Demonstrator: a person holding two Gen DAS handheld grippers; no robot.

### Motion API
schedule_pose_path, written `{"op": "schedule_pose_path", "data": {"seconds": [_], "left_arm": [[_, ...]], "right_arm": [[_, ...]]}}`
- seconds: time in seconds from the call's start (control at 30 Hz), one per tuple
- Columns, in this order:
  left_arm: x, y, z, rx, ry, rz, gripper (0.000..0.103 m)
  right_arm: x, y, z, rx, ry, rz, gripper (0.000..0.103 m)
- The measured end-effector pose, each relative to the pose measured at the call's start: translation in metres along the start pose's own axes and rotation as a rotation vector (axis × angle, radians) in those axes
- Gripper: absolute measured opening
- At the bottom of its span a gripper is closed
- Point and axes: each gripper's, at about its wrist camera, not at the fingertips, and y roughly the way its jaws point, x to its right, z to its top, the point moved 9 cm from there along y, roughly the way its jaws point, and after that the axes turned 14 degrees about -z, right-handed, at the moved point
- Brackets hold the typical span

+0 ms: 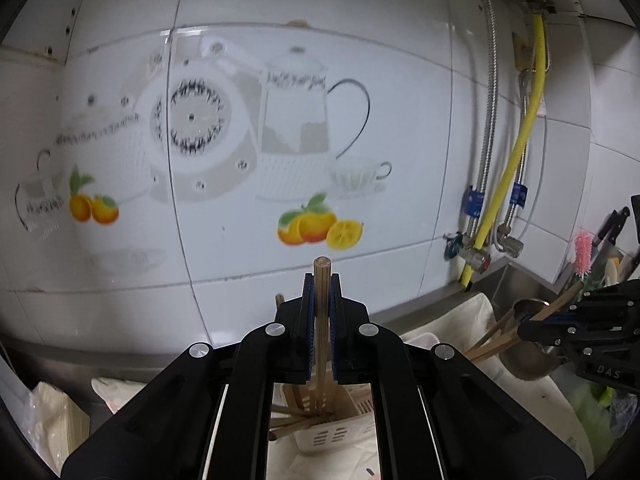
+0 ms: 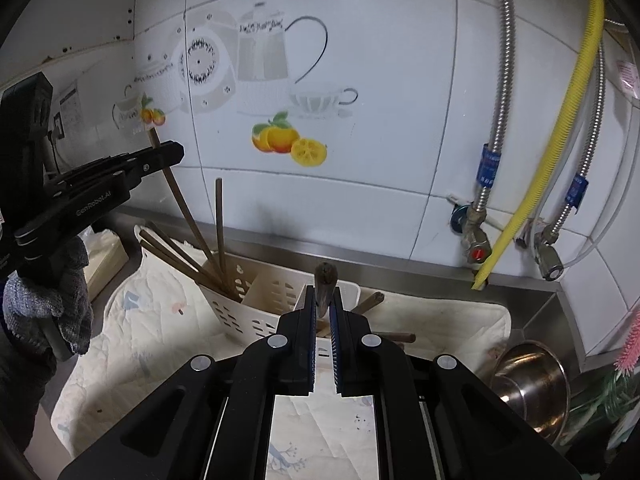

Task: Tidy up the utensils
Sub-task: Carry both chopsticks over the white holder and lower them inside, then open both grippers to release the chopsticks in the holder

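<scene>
Wooden chopstick (image 1: 321, 320) is being clamped upright by the left gripper (image 1: 321, 308), directly above the white basket (image 2: 256, 312); right gripper (image 2: 324, 312) is being clenched on another stick (image 2: 325, 280).

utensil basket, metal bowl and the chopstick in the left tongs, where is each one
utensil basket (image 2: 236, 312), right wrist view, on its slotted white side wall
metal bowl (image 2: 532, 388), right wrist view, on its shiny inside
chopstick (image 1: 321, 276), left wrist view, on the shaft just below its top end, above the tongs
</scene>
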Motion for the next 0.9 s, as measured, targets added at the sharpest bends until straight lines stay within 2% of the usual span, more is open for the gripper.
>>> {"op": "schedule_pose_path", "data": {"seconds": [0.3,0.6,0.7,0.77,0.9], "left_arm": [[-0.007,0.006,-0.014,-0.045,-0.015,-0.010,0.006],[-0.011,0.006,-0.015,-0.055,-0.046,-0.017,0.007],[-0.010,0.004,-0.014,-0.056,-0.044,-0.016,0.011],[-0.010,0.001,-0.014,-0.052,-0.043,-0.011,0.024],[-0.009,-0.005,-0.012,-0.042,-0.043,-0.010,0.035]], "right_arm": [[-0.007,0.022,-0.005,-0.042,-0.005,0.000,0.006],[-0.007,0.033,-0.008,-0.063,0.003,-0.004,0.007],[-0.006,0.033,-0.007,-0.060,0.013,0.000,0.007],[-0.005,0.033,-0.007,-0.057,0.019,-0.002,0.007],[-0.004,0.031,-0.006,-0.051,0.028,-0.001,0.009]]}}
